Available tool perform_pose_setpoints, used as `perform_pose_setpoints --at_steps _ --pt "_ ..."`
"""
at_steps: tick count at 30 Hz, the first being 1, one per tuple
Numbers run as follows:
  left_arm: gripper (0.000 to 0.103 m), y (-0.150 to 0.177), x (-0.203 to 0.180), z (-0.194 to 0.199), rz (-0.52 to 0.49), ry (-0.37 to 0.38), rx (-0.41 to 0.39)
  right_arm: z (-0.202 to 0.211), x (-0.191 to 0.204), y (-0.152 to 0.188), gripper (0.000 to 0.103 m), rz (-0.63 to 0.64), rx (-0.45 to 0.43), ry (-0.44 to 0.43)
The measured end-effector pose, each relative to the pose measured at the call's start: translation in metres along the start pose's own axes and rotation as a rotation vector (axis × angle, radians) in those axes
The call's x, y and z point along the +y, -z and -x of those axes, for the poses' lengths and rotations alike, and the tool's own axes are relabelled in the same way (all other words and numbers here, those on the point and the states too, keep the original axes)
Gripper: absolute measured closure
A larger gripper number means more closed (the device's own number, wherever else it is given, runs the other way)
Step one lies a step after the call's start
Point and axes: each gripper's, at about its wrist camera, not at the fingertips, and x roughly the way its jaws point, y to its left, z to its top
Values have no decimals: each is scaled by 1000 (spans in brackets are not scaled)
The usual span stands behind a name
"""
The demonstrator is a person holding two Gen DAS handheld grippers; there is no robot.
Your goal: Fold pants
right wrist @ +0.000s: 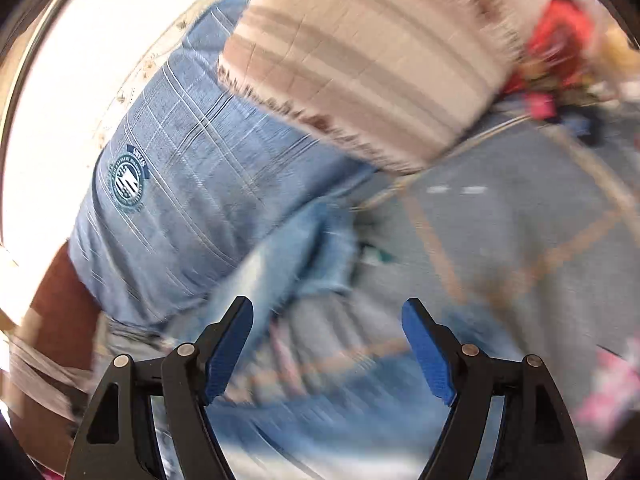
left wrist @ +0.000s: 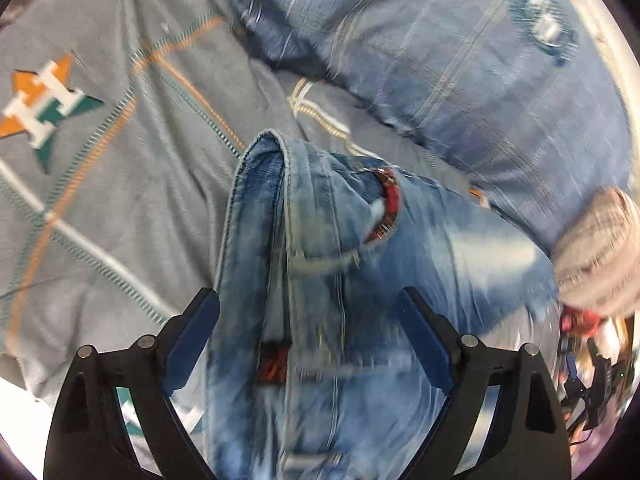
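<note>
The faded light-blue denim pants (left wrist: 320,264) lie bunched on a grey bedspread with orange and teal stitched lines (left wrist: 120,184), already doubled along their length, a folded edge raised toward the top of the left wrist view and a red-trimmed pocket opening facing up. The left claw (left wrist: 312,308) straddles the denim with its blue pads spread wide, gripping nothing. The right claw (right wrist: 328,320) is also wide and empty, over blurred denim and bedspread. A blue plaid pillow with a round crest (right wrist: 180,184) and a beige striped cushion (right wrist: 360,60) lie beyond the pants. By my reading, the lengthwise fold is made and the crosswise fold is pending; next, each claw should pinch an end and carry it over.
</note>
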Motion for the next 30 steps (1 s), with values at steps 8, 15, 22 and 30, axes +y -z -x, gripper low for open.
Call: perform_pose_setpoints --at_steps 8,15,22,30 --pt "30 -22 1 -61 83 9 87 -153 -5 -38 24 -256 139 -52" --pt "77 -22 -22 -64 -8 32 90 -111 59 -60 100 141 -132 -210" --pt "73 -9 -17 -67 -27 1 91 -137 -30 -10 95 29 184 87" --pt "68 -16 -22 -32 -102 11 37 -71 -36 -13 60 -2 50 76"
